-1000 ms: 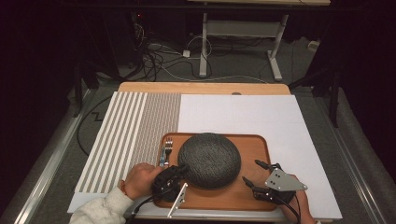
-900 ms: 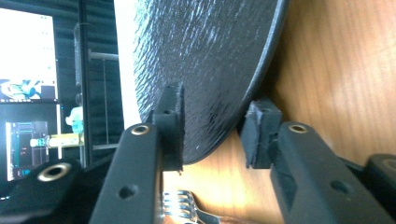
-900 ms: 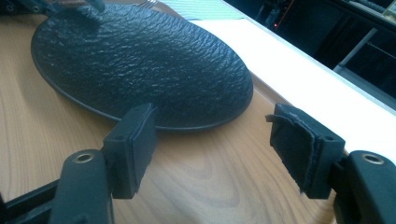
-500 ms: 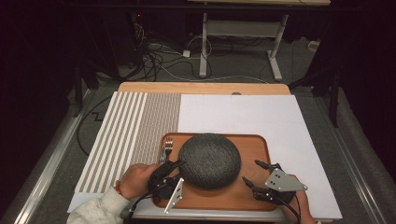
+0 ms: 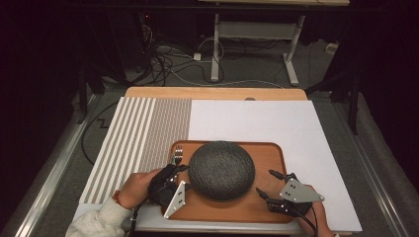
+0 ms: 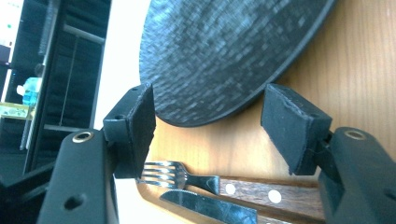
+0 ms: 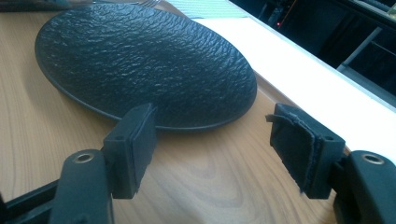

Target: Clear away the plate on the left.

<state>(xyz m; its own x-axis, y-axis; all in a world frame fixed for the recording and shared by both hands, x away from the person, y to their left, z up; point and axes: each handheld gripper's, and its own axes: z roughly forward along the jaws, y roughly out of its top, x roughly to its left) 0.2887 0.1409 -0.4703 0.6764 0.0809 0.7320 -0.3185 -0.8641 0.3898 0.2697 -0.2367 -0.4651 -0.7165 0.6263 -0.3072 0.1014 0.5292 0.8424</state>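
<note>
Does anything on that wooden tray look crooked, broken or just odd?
One small thing: the pad on one of the right gripper's fingers looks frayed and is peeling at its edge. Otherwise the round, dark textured plate, fork and knife lie tidily on the wooden tray.

A white mat [image 5: 276, 126] spreads over the table beyond the tray, a striped placemat [image 5: 136, 133] to the mat's left (cables [image 5: 170, 59] tangle on the floor behind).

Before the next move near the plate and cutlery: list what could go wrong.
1. The left tool, jaws just opened and empty, hangs over the fork and knife; lowering may knock them askew.
2. The dark plate lies close beside the fork; a sideways nudge could slide it on the wooden tray.
</note>
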